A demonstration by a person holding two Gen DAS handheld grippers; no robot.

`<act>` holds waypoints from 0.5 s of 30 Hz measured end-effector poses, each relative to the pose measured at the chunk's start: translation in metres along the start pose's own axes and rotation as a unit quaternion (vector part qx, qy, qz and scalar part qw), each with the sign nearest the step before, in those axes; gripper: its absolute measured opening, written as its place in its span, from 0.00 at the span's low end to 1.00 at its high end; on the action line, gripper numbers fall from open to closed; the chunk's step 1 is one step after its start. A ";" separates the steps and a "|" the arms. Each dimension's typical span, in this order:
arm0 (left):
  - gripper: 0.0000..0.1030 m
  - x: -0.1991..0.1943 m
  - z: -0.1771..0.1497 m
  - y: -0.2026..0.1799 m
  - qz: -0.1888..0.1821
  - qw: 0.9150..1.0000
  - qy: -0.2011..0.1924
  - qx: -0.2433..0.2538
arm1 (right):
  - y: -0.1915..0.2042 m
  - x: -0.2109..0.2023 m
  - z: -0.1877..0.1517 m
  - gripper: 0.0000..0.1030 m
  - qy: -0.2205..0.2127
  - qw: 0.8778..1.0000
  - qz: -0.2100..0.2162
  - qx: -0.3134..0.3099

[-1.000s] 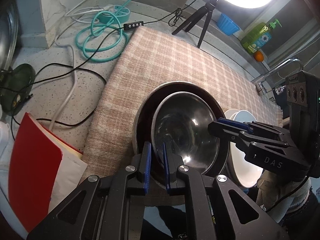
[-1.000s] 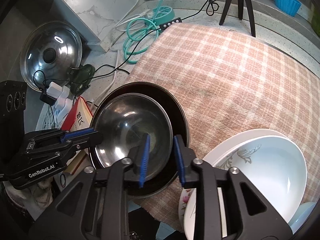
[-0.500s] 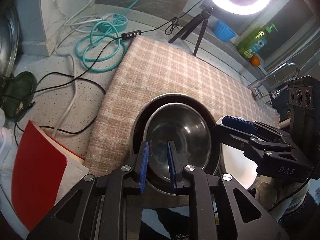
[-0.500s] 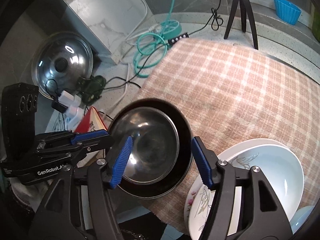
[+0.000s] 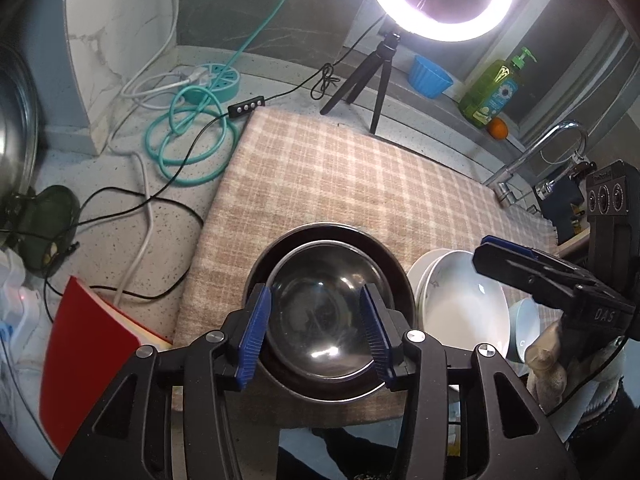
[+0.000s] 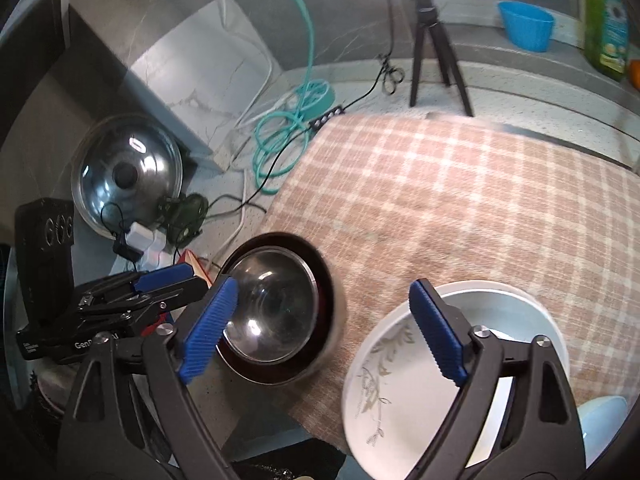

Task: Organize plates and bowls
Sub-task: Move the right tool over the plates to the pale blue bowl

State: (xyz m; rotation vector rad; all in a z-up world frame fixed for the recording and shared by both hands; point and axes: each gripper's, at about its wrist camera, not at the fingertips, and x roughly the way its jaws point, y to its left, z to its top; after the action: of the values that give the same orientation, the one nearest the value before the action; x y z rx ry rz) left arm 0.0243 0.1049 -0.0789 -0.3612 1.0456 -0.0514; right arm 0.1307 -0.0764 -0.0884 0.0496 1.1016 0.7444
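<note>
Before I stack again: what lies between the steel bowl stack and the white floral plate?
Only bare checked cloth, seen in the right wrist view, separates steel bowl from floral plate.

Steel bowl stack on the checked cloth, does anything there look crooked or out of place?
Slightly: the steel bowl sits off-centre in the dark bowl, and that stack overhangs the checked cloth at its near edge. Nothing spilled or broken.

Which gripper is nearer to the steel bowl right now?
Left. The left gripper hangs open right over the steel bowl; the right gripper is open too, off toward the white bowl.
</note>
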 end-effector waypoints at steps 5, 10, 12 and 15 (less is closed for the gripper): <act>0.58 -0.002 0.003 -0.016 -0.004 1.000 -0.007 0.010 | -0.017 -0.026 -0.002 0.93 -0.019 1.000 -0.017 0.010; 0.67 -0.002 0.005 -0.036 -0.005 1.000 -0.010 0.028 | -0.043 -0.051 -0.007 0.95 -0.040 0.998 -0.029 0.035; 0.68 0.001 0.004 -0.045 -0.010 0.999 -0.006 0.032 | -0.055 -0.062 -0.010 0.95 -0.046 0.997 -0.034 0.048; 0.68 0.006 0.003 -0.057 -0.014 0.999 -0.002 0.042 | -0.071 -0.077 -0.014 0.95 -0.053 0.996 -0.050 0.060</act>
State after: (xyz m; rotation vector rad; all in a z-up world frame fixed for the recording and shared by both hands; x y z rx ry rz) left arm 0.0374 0.0506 -0.0643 -0.2993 1.0310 -0.1193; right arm 0.1374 -0.1786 -0.0624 0.1334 1.0379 0.5793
